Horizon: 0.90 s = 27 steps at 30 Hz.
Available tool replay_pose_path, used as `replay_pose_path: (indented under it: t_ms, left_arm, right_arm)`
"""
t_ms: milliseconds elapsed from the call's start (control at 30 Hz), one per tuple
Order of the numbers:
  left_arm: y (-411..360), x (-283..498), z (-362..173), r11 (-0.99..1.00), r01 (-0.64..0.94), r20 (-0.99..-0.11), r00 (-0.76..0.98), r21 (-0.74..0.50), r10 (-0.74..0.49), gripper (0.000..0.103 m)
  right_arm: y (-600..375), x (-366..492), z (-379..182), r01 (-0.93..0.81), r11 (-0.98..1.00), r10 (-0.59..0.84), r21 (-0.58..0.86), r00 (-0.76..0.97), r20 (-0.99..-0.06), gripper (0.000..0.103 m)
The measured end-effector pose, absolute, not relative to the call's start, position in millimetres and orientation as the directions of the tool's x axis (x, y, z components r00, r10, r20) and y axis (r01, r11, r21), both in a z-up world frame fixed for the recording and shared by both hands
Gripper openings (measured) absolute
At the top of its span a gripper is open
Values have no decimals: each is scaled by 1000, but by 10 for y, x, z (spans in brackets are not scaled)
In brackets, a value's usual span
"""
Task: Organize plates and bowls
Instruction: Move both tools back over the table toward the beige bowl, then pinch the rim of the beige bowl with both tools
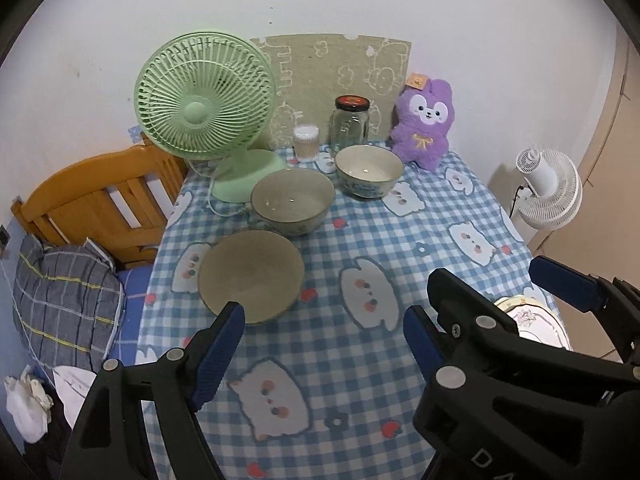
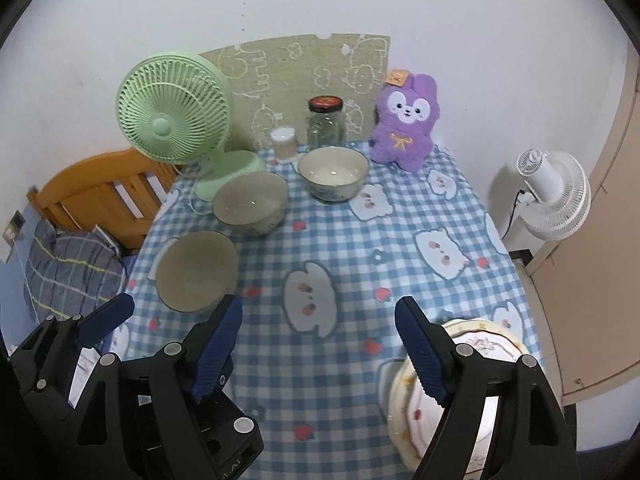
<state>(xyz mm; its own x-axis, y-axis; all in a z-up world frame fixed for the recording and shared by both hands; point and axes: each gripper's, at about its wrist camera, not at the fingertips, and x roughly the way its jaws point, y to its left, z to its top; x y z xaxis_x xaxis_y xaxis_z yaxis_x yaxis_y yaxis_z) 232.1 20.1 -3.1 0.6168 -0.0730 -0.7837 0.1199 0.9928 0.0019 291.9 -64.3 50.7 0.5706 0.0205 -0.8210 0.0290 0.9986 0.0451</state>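
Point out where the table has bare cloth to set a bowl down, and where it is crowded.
Free: the middle cloth between the brown plate and the floral plate, and the right side below the plush toy. Crowded: the far left, where green fan, two bowls, jar and swab tub cluster.

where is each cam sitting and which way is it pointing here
Left wrist: on the left gripper, looking forward and down over the checked table at the tan dish and two bowls beyond it; both its own fingers show, with the right gripper at lower right.
Right wrist: on the right gripper, facing the same way from further right; its own fingers show, above the floral plate, with the left gripper at lower left.
Shared: green fan, glass jar, purple plush.
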Motion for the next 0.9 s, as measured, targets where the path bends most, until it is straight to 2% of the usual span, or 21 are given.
replay_pose_path:
  t_ms: [400, 600, 667, 767, 867, 900]
  left_arm:
    - [658, 2588, -150, 995, 102, -791, 609, -6, -68, 83]
    - [855, 2790, -330, 997, 70, -783, 619, -18, -57, 83]
    - [915, 2869, -405, 998, 61, -788, 614, -13, -48, 82]
    - [988, 2984, -530, 999, 37, -797, 604, 12, -13, 75]
    - [1078, 3101, -663, 1000, 20, -813, 582, 8, -5, 63]
    - [1102, 3134, -700, 1000, 18, -818, 575, 2, -9, 56]
  right_arm:
    - [-174, 3230, 330, -25, 995, 94, 96, 554, -827, 82]
    - [38, 3462, 145, -57, 996, 90, 70, 565, -820, 81]
    - [83, 3542, 75, -63, 995, 97, 74, 560, -823, 78]
    - [166, 3655, -64, -78, 994, 109, 79, 546, -831, 70]
    - [222, 3776, -212, -82, 992, 120, 91, 524, -843, 63]
    - [229, 3809, -259, -83, 992, 127, 98, 518, -846, 61]
